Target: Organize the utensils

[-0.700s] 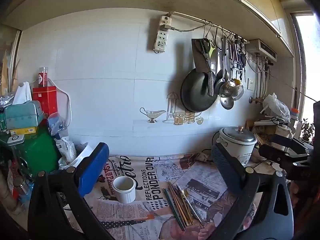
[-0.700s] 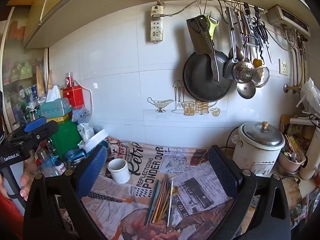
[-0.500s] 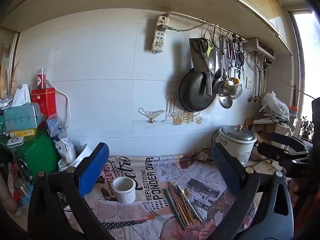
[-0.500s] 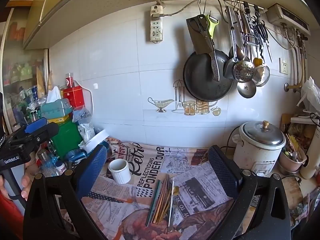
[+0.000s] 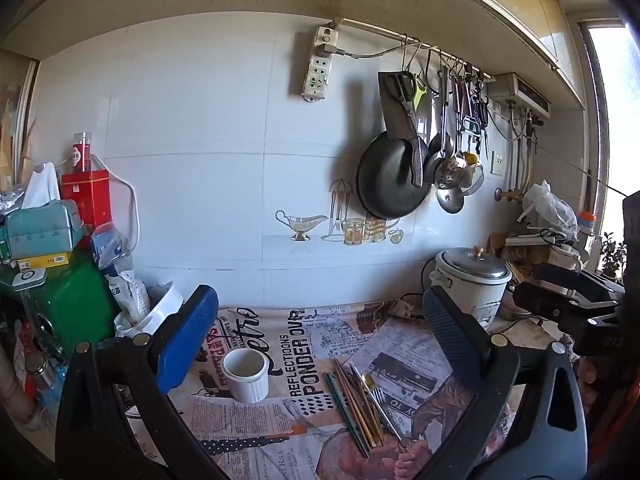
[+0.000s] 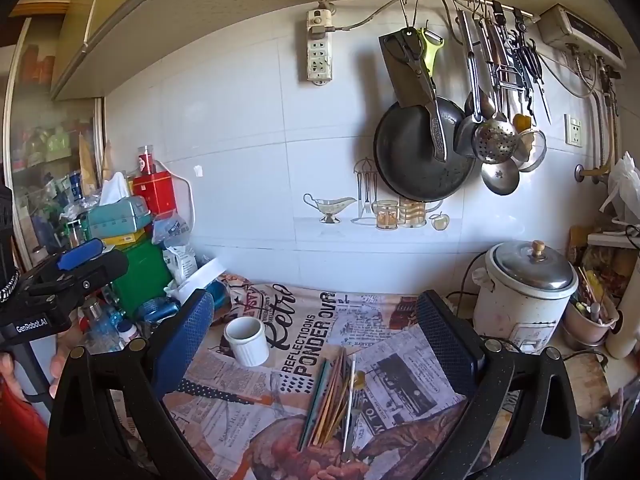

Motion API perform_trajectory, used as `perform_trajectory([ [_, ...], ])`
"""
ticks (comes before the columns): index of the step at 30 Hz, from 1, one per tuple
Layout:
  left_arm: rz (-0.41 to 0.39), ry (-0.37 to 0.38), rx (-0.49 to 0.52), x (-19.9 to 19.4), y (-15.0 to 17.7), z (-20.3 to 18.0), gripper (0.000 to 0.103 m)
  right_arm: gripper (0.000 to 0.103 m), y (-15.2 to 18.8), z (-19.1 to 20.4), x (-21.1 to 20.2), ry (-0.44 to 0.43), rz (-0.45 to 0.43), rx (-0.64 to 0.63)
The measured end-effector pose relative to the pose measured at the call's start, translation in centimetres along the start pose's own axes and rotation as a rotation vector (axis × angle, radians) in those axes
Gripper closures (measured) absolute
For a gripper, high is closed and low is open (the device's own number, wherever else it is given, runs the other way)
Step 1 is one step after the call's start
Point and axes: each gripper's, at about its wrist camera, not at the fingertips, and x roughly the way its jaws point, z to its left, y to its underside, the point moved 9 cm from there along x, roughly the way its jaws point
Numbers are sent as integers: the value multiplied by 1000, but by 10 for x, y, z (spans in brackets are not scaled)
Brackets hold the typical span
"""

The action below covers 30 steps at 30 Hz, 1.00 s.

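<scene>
Since both the left tongs point(image 5: 316, 340) and right tongs point(image 6: 316, 340) hang released, I'd pinch one chopstick from the utensil pile point(image 6: 334, 396), then drop it in the white cup point(image 6: 247, 340) at 10 o'clock.

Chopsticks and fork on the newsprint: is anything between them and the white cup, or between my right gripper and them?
Nothing visible. The chopsticks and fork lie loose; bare newsprint cloth separates them from the white cup. The right gripper hangs open above them.
</scene>
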Motion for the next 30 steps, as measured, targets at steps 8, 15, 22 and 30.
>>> perform_trajectory([
  [8, 15, 3, -1, 1, 5, 0, 0, 2, 0, 2, -2, -12, 2, 9],
  [15, 21, 7, -2, 2, 7, -1, 0, 2, 1, 3, -3, -17, 3, 10],
  [22, 24, 11, -1, 2, 9, -2, 0, 2, 2, 5, -4, -17, 2, 10],
  [30, 23, 16, 6, -3, 9, -5, 0, 2, 2, 5, -6, -19, -1, 10],
])
